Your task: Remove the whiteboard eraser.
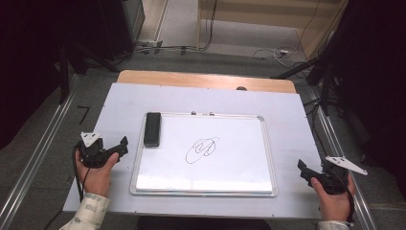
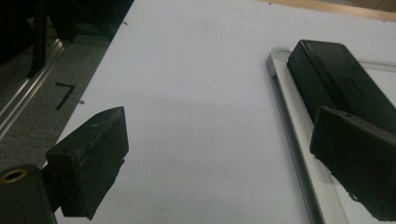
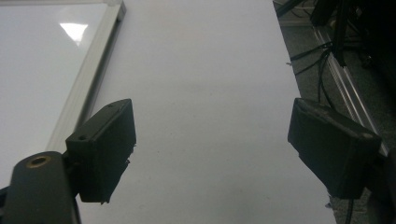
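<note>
1. High view: left tool (image 1: 123, 144) wide, empty, just left of whiteboard (image 1: 268, 158).
2. Black eraser (image 1: 152, 129) lying at whiteboard's far-left corner.
3. Right tool (image 1: 302, 168) wide, empty, over worktop (image 1: 115, 103) right of whiteboard.

A white sheet (image 1: 119, 103) covers most of a wooden table (image 1: 201, 79), whose bare far edge remains exposed. A small dark object (image 1: 242, 88) sits at that far edge. Grey carpeted floor (image 1: 43, 143) surrounds the table. Metal rails (image 1: 38, 158) run along both sides. Loose cables (image 1: 277, 51) lie on the floor beyond the table, near a wooden wall panel (image 1: 268, 12).
</note>
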A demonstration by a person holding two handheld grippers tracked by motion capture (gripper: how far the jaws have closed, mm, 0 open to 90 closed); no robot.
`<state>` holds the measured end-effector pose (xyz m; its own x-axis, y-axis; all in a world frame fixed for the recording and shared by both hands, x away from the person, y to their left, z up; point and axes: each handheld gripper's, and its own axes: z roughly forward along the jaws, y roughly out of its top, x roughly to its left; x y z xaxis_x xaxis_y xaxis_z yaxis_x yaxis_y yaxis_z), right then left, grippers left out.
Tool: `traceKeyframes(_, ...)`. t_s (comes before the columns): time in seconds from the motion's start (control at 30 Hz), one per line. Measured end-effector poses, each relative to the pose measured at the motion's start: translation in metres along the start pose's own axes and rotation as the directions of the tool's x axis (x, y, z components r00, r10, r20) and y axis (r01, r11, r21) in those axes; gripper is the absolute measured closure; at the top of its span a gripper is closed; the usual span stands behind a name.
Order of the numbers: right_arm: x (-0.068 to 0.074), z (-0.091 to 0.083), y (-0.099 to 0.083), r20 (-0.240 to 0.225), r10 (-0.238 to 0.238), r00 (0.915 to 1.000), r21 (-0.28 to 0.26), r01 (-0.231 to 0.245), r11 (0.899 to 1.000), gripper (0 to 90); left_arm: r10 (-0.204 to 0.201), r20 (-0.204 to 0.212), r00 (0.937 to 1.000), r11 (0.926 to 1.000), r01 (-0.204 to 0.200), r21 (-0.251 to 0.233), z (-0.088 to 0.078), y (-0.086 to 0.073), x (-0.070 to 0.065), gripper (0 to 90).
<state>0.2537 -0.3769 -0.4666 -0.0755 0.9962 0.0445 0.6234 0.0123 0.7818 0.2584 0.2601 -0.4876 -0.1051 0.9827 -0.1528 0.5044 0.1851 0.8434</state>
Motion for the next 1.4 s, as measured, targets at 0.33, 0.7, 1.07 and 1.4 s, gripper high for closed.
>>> traceKeyframes(0.33, 0.004, 0.001, 0.0, -0.026, -0.003, 0.9997, 0.014, 0.003, 1.0, 13.4, 0.024, 0.012, 0.9996, 0.9996, -0.024, 0.013, 0.004, 0.002, -0.011, 5.0)
traceKeyframes(0.7, 0.004, 0.002, -0.001, -0.017, -0.003, 0.9998, 0.02, 0.003, 1.0, 13.1, 0.018, 0.067, 0.9976, 0.9996, -0.019, 0.023, 0.008, 0.007, -0.024, 5.4)
traceKeyframes(1.07, 0.006, 0.004, -0.001, -0.019, -0.009, 0.9998, 0.029, 0.01, 1.0, 13.2, 0.015, 0.092, 0.9956, 0.9995, -0.018, 0.025, 0.015, 0.012, -0.03, 5.4)
traceKeyframes(1.4, 0.006, 0.004, -0.001, -0.018, -0.01, 0.9998, 0.026, 0.01, 1.0, 13.3, 0.024, 0.11, 0.9937, 0.9995, -0.026, 0.019, 0.021, 0.019, -0.039, 7.5)
